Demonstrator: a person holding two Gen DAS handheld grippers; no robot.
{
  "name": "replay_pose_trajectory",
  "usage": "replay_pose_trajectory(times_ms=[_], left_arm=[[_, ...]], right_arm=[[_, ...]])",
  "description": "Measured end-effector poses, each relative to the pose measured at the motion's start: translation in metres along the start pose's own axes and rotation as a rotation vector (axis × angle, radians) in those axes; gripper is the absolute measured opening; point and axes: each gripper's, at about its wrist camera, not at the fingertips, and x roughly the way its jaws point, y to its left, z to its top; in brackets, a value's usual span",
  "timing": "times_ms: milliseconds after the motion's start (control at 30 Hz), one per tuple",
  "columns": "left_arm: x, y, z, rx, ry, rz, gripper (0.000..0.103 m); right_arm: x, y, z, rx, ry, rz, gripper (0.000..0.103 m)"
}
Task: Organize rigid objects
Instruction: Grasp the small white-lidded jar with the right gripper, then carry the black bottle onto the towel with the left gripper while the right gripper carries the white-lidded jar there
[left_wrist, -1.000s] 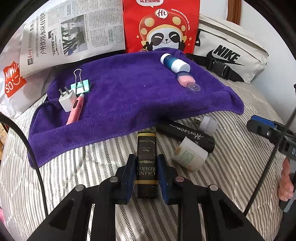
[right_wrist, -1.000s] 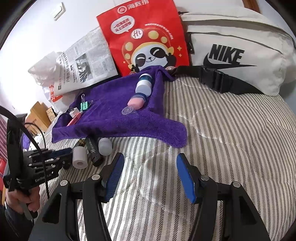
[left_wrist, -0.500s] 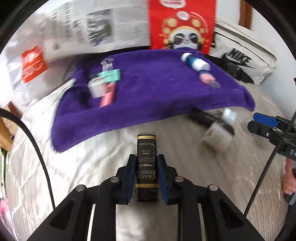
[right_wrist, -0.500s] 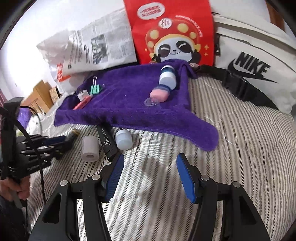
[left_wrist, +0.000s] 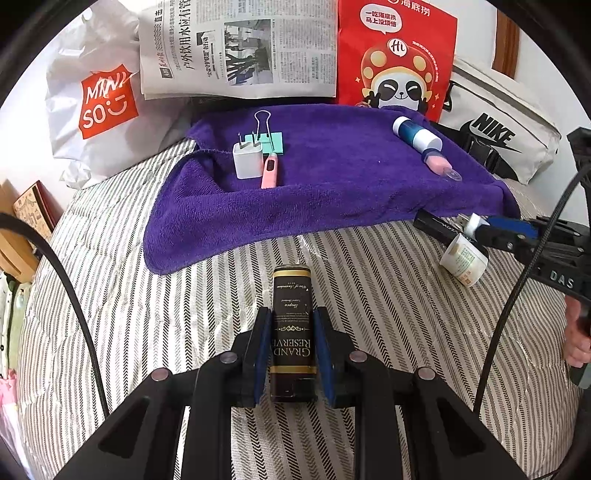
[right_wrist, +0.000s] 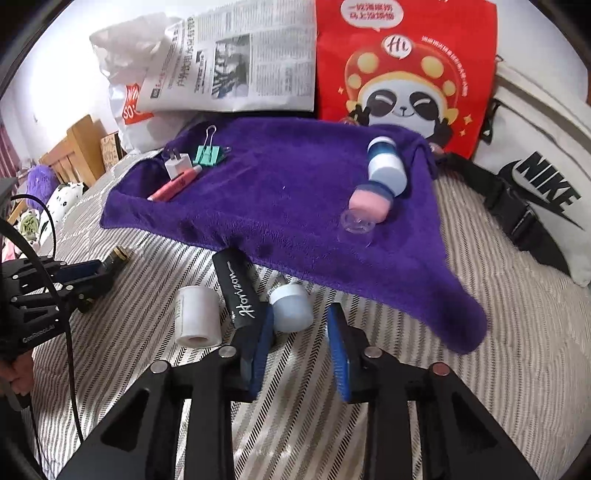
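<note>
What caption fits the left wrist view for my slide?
Left gripper clamps a black Grand Reserve box above the striped bedding, facing a purple towel.

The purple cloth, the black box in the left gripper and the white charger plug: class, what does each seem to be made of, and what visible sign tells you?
Purple cloth: soft terry fabric, by its fuzzy pile and folds. Black box in the left gripper: probably printed card, smooth with gold lettering; metal can't be excluded. White charger plug: glossy moulded plastic with metal prongs.
</note>
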Motion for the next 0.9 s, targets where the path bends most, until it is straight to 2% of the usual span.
replay_pose_trajectory(times_ms=[300,367,667,900], left_arm=[[0.0,0.002,-0.001,-0.003,-0.013,-0.014,0.023],[0.0,0.001,-0.001,-0.002,-0.017,-0.012,0.023],[0.001,0.0,0.001,-0.001,-0.016,-0.016,0.023],[0.003,0.001,0.003,-0.01,-0.016,-0.021,0.023]], right_arm=[[0.018,0.003,0.004,-0.01,0.024,-0.046,0.028],[0.018,0.005,0.004,-0.02,0.022,-0.059,0.024],[0.002,0.004,-0.013,-0.033,0.048,-0.075,0.024],[0.001,0.002,-0.016,-0.007,0.016,-0.065,0.024]])
